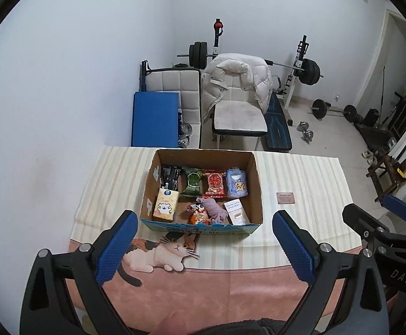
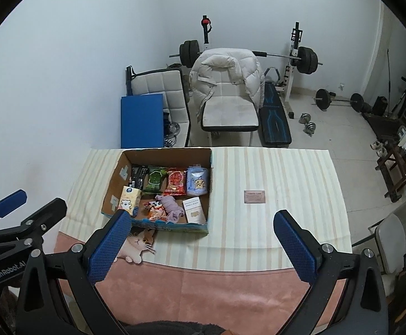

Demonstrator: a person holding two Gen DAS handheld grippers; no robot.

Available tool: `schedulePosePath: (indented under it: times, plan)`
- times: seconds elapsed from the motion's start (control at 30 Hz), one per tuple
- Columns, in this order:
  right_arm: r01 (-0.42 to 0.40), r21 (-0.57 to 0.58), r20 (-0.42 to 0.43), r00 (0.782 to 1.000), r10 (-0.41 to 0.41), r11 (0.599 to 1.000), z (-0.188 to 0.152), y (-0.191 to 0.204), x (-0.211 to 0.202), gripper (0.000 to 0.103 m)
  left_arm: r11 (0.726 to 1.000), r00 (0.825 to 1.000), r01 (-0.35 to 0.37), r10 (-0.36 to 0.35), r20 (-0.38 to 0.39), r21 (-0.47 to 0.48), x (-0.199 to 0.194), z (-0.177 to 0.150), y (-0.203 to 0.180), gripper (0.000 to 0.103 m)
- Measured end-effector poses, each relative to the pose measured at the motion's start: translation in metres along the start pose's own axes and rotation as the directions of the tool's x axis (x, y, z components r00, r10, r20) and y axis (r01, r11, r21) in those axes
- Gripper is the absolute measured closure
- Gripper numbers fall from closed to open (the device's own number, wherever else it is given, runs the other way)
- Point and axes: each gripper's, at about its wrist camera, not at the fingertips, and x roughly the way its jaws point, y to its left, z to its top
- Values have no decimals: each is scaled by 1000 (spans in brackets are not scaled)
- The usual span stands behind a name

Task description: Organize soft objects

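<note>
An open cardboard box [image 1: 255, 184] [image 2: 115, 188] stands on the striped tablecloth. Its back row holds black [image 1: 170, 177], green [image 1: 193, 184] and red [image 1: 215, 184] packets and a blue tissue pack [image 1: 236, 185] [image 2: 197, 182]. In front lie a yellow tissue pack [image 1: 166, 205] [image 2: 130, 201], an orange snack bag [image 1: 198, 216], a crumpled purple cloth [image 1: 215, 210] [image 2: 172, 206] and a white carton [image 1: 236, 212]. My left gripper [image 1: 205, 240] hovers open just before the box, holding nothing. To the box's right, my right gripper [image 2: 203, 247] is also open and holds nothing.
A small pink card [image 1: 285, 197] [image 2: 254, 196] lies on the cloth right of the box. A printed cat [image 1: 163, 251] decorates the cloth's near part. Beyond the table stand a chair with a white jacket [image 1: 236, 83], a weight bench [image 1: 276, 122] and barbells.
</note>
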Motion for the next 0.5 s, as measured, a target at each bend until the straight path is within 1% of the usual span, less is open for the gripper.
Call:
schedulePosePath:
  times: [0.27, 0.5]
  plan:
    - [35, -2, 10, 999, -35, 999, -1, -4, -2, 0, 999, 999, -33, 33, -19, 8, 5, -4, 0, 4]
    - [45, 0, 14, 999, -45, 999, -2, -9, -6, 0, 1000, 999, -23, 23, -24, -7, 5, -4, 2, 4]
